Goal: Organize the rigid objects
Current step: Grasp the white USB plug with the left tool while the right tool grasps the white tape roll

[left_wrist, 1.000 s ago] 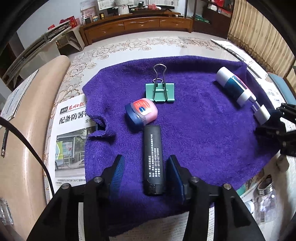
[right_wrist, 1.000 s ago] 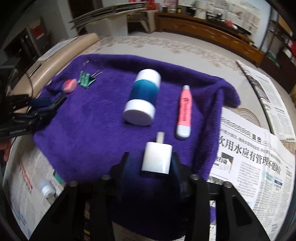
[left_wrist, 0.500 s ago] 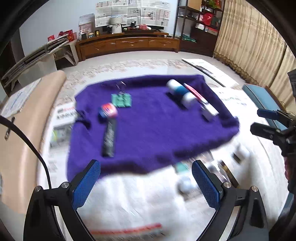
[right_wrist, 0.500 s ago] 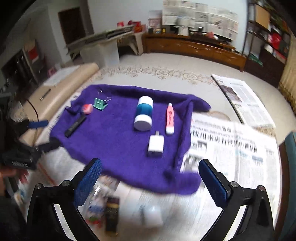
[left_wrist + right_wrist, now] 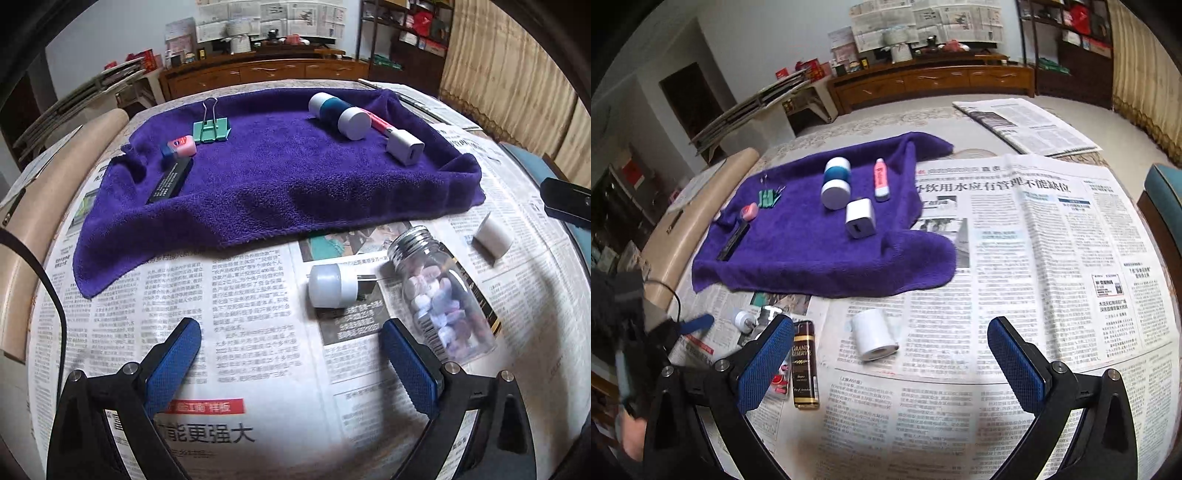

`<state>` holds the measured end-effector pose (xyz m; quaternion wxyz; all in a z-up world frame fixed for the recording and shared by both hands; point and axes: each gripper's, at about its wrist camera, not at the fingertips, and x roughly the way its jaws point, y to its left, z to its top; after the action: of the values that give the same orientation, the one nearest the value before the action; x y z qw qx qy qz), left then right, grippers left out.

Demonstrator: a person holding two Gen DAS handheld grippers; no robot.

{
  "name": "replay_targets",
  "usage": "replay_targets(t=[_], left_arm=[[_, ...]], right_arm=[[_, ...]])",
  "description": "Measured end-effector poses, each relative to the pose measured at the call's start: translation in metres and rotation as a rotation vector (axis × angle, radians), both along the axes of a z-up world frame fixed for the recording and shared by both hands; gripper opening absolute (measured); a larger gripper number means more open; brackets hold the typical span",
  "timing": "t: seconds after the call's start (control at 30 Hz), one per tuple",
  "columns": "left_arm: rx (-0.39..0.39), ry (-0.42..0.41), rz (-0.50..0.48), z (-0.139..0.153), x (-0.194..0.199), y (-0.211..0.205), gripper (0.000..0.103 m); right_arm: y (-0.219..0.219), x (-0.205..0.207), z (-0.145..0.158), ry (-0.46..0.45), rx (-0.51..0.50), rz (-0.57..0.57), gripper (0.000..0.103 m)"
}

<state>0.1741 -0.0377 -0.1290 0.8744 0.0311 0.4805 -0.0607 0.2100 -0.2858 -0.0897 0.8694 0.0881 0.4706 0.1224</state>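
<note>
Both grippers had pulled back from the purple towel [image 5: 280, 184], jaws spread wide and empty. Ahead of the left gripper [image 5: 291, 354], at one o'clock, lay a white cap [image 5: 330, 286] and a pill jar [image 5: 441, 291] on newspaper [image 5: 229, 295]. The right gripper [image 5: 890, 354] hovered behind a white roll [image 5: 873, 338]; the charger [image 5: 860, 218] sat on the towel at twelve.

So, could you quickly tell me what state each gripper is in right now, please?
Left gripper: open, holding nothing, above the newspaper.
Right gripper: open, holding nothing.
</note>
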Motion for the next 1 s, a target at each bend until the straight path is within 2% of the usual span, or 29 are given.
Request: replay_targets(t=[0.1, 0.23, 0.33, 0.47, 0.53, 0.57, 0.6, 0.87, 1.0], left_arm=[[-0.001, -0.015, 0.023, 0.0, 0.001, -0.005, 0.099], [0.0, -0.039, 0.06, -0.001, 0.003, -0.008, 0.099], [-0.004, -0.065, 0.067, 0.0, 0.002, -0.011, 0.089], [-0.009, -0.077, 0.051, 0.002, 0.004, -0.016, 0.075], [-0.01, -0.083, 0.046, 0.003, 0.004, -0.018, 0.067], [-0.014, -0.091, 0.039, 0.004, 0.004, -0.019, 0.048], [-0.021, -0.098, 0.035, 0.006, 0.003, -0.018, 0.034], [-0.077, -0.08, 0.043, 0.008, 0.0, -0.008, 0.034], [-0.074, -0.076, 0.044, 0.009, -0.005, -0.001, 0.034]], right_arm=[[-0.004, 0.003, -0.003, 0.01, 0.023, -0.016, 0.103], [-0.009, 0.0, 0.001, 0.004, -0.001, -0.029, 0.103], [-0.012, -0.003, 0.006, -0.016, -0.031, -0.034, 0.103], [-0.021, -0.007, 0.01, -0.025, -0.01, -0.04, 0.103], [-0.023, -0.006, 0.009, -0.016, -0.008, -0.044, 0.103], [-0.023, -0.007, 0.008, -0.013, -0.009, -0.044, 0.103], [-0.023, -0.006, 0.007, -0.008, -0.009, -0.041, 0.103], [-0.015, -0.008, 0.002, 0.004, -0.029, 0.001, 0.103], [0.004, -0.009, -0.01, 0.013, -0.138, 0.078, 0.102]])
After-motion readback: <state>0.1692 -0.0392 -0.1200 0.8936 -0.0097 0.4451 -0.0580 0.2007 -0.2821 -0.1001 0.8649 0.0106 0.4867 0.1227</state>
